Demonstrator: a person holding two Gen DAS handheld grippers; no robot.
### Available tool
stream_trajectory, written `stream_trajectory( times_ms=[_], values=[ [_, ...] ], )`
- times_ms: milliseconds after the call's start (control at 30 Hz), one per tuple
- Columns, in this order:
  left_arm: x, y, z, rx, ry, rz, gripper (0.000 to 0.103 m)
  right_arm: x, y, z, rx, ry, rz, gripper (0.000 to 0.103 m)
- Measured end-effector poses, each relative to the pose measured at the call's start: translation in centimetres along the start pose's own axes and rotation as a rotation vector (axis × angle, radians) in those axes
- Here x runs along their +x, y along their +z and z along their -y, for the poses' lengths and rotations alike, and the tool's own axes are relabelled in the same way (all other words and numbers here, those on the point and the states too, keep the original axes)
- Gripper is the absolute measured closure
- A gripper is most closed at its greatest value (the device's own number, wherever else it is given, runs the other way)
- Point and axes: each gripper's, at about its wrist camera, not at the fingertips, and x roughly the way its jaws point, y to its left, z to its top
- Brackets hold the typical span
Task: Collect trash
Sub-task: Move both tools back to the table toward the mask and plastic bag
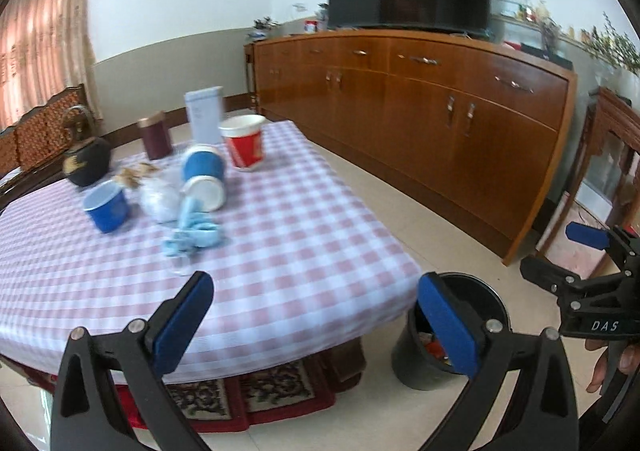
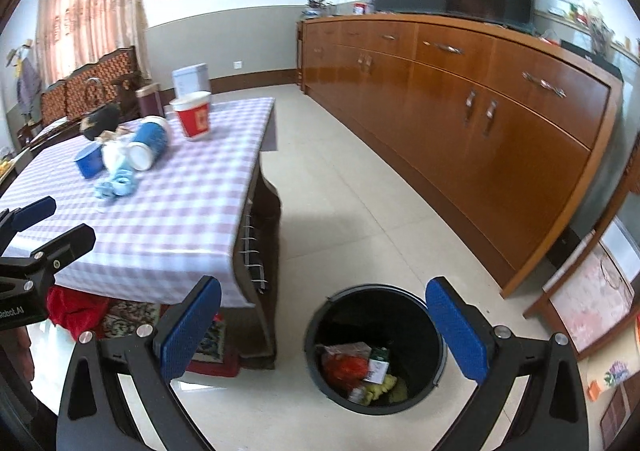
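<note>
Two hand-held grippers, left (image 1: 316,315) and right (image 2: 324,325), both wide and empty, checked tablecloth (image 1: 280,219), tiled floor (image 2: 360,211).

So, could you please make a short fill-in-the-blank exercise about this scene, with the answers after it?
1. The black trash bin stands on the ____.
2. The red paper cup stands upright on the ____ tablecloth.
3. The blue cup nearest it lies on its ____.
4. Both the left gripper and the right gripper are ____.

Answers: floor; checked; side; open
</note>
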Motion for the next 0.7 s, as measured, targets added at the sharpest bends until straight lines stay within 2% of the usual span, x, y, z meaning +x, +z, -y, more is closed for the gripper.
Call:
stream_trajectory(
  times_ms=[367,700],
  values=[
    [-2.7,-0.9,-6.2,-0.063,0.111,0.025,0.001,-0.9,2.1,-6.1,-0.074,0.086,0.046,0.0],
    [-4.0,-3.0,-13.6,-0.154,0.217,0.016,0.001,0.8,3.4,-12.7,-0.115,0.172,0.061,0.0]
  ],
)
